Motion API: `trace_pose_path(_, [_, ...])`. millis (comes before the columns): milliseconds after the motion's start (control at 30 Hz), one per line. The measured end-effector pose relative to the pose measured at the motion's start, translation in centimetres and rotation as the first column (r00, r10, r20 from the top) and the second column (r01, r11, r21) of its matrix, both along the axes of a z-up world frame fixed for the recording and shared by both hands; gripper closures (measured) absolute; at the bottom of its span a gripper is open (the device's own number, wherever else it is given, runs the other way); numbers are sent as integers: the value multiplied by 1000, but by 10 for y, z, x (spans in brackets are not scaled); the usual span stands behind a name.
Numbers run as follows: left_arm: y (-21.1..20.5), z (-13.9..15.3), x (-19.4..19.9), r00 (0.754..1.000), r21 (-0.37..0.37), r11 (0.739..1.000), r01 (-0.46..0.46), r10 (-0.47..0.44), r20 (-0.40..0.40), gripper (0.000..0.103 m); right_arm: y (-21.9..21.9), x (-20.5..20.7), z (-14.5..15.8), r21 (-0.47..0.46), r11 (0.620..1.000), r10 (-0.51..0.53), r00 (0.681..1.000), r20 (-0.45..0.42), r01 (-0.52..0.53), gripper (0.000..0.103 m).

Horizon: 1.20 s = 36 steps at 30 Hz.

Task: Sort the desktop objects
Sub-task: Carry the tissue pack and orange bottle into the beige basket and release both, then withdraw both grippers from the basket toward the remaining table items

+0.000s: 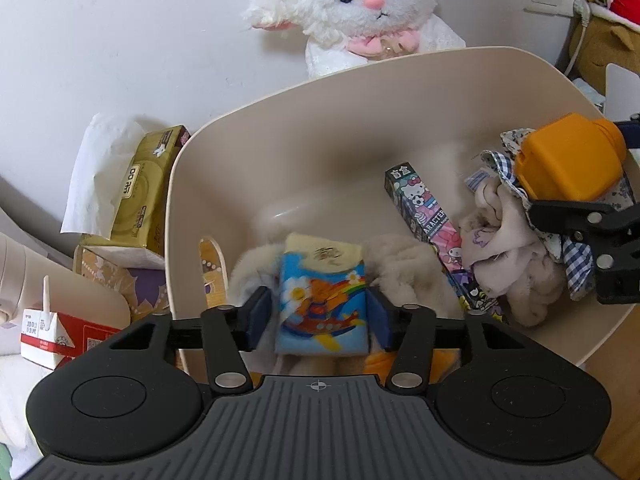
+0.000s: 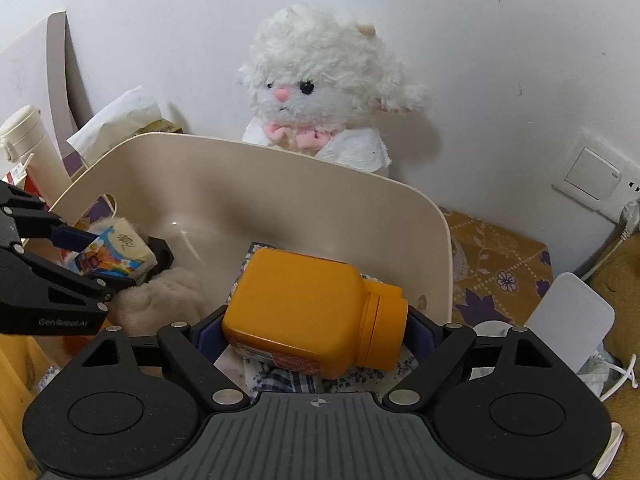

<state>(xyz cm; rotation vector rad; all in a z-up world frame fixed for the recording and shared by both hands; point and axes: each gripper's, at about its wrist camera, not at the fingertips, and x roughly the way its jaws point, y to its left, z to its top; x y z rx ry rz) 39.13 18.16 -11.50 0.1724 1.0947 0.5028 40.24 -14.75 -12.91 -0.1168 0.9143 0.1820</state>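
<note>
Left wrist view: left gripper (image 1: 320, 312) is inside the beige tub (image 1: 280, 92), jaws spread around a small tissue pack (image 1: 322, 304) with a cartoon print. There's a visible gap on both sides, so the pads aren't pressing; the pack looks like it's lying on the fluffy cloth (image 1: 400, 264) in the tub bottom. My read: soft, light, crushable wrapper, a bit slick. Take it across the short sides, mid-height, with light squeeze. A printed carton (image 1: 424, 208) leans nearby; a tissue box (image 1: 140, 184) sits outside the tub, left.

Right wrist view: right gripper (image 2: 316, 332) spans an orange bottle (image 2: 312, 312) lying sideways, cap to the right, over checked cloth (image 2: 280, 380) inside the tub (image 2: 360, 184). Pads sit at base and cap ends; contact looks likely, but I can't tell for sure whether it's clamped. Judgement: rigid plastic, smooth, moderate weight, may roll. End-to-end hold is long; gripping across the flat body would be steadier.
</note>
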Motion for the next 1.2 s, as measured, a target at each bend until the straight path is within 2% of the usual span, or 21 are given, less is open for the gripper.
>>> trace_pose_path(133, [-2,3,-4,1000,38,999,4,-4,9,27,-3,-5,4,12,1000,-14,1000,14,14,13])
trace_pose_path(200, [-4,5,-6,1000,49,999,16,-17,9,25,-4,-8,7,7,1000,-22,1000,22,22,10])
trace_pose_path(367, [-6,15,-14,998,45,999,13,-16,54,23,-3,-14,15,-4,999,-45,998,43,45,4])
trace_pose_path(467, [-9,23,-18,998,32,999,18,-20,68,23,-1,-20,22,5,998,-57,997,52,57,3])
trace_pose_path(700, [-22,42,-38,993,57,996,64,-70,99,23,4,-40,44,8,996,-90,990,105,90,0])
trace_pose_path(833, [-24,53,-51,992,22,998,66,-68,106,23,7,-52,59,30,991,-135,983,124,132,0])
trace_pose_path(1000, [-31,66,-72,989,72,995,64,-73,127,23,14,-68,72,42,990,-140,980,142,135,0])
trace_pose_path(1200, [-33,78,-94,986,79,995,63,-74,149,23,22,-86,82,57,989,-143,978,152,136,0])
